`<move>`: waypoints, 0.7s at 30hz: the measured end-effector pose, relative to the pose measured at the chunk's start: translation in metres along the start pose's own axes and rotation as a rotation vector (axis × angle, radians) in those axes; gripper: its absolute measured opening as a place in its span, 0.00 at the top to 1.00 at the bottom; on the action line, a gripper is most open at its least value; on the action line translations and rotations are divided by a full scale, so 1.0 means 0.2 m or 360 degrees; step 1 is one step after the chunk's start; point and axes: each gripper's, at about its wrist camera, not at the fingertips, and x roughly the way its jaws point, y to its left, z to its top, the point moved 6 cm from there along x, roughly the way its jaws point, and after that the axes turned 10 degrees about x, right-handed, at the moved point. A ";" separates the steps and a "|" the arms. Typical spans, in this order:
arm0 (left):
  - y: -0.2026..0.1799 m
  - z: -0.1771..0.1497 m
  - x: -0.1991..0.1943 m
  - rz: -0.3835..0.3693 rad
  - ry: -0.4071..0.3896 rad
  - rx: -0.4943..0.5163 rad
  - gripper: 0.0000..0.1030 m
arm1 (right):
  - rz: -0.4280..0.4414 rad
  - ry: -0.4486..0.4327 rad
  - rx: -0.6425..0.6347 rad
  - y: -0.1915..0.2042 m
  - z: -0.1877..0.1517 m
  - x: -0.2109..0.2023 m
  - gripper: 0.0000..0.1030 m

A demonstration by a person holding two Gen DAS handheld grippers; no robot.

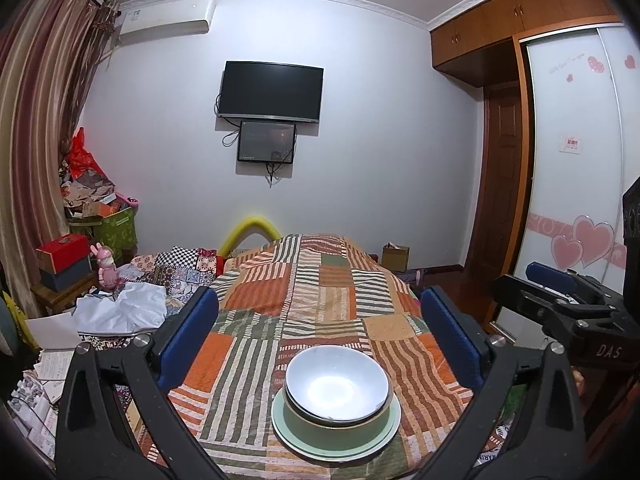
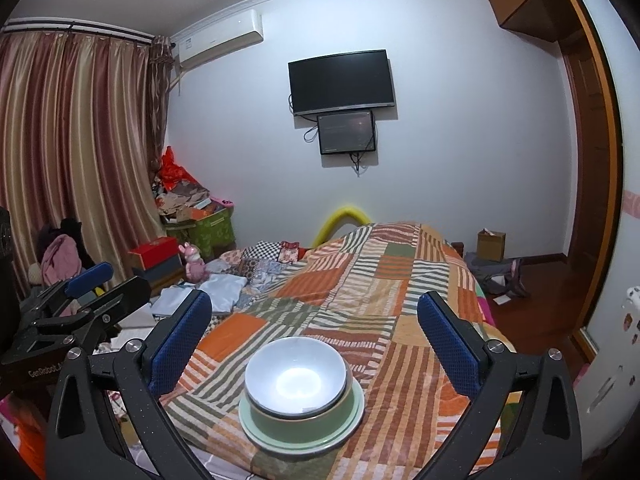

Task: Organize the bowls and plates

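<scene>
Bowls [image 1: 337, 384] sit nested on a green plate [image 1: 384, 432] on the bed quilt [image 1: 320, 292]; left tool [image 1: 320, 344] and right tool [image 2: 314, 344] gape wide, empty. Withdraw straight back, avoiding the stack.

white bowl [image 1: 337, 384]: looking like glazed ceramic, glossy, catching a bright glare inside
green bowl [image 1: 340, 432] under the white bowl: showing a smooth, satin glaze
green plate [image 1: 288, 436] beneath both: appearing smooth and lightly shiny
quilt [image 1: 320, 292] under the plate: lying as matt, soft patchwork cloth
left gripper [image 1: 320, 336] pads: showing dimpled blue rubber on matt black plastic arms with bright metal screws
</scene>
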 end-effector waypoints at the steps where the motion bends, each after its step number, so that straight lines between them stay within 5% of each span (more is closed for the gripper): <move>1: -0.01 0.00 0.00 -0.0004 0.0001 0.0001 0.00 | -0.0003 -0.0004 0.0000 0.00 0.00 0.00 0.00; 21: -0.02 -0.01 0.01 -0.0038 0.0002 0.0006 0.00 | -0.0011 -0.0015 0.0006 -0.01 0.03 -0.03 0.00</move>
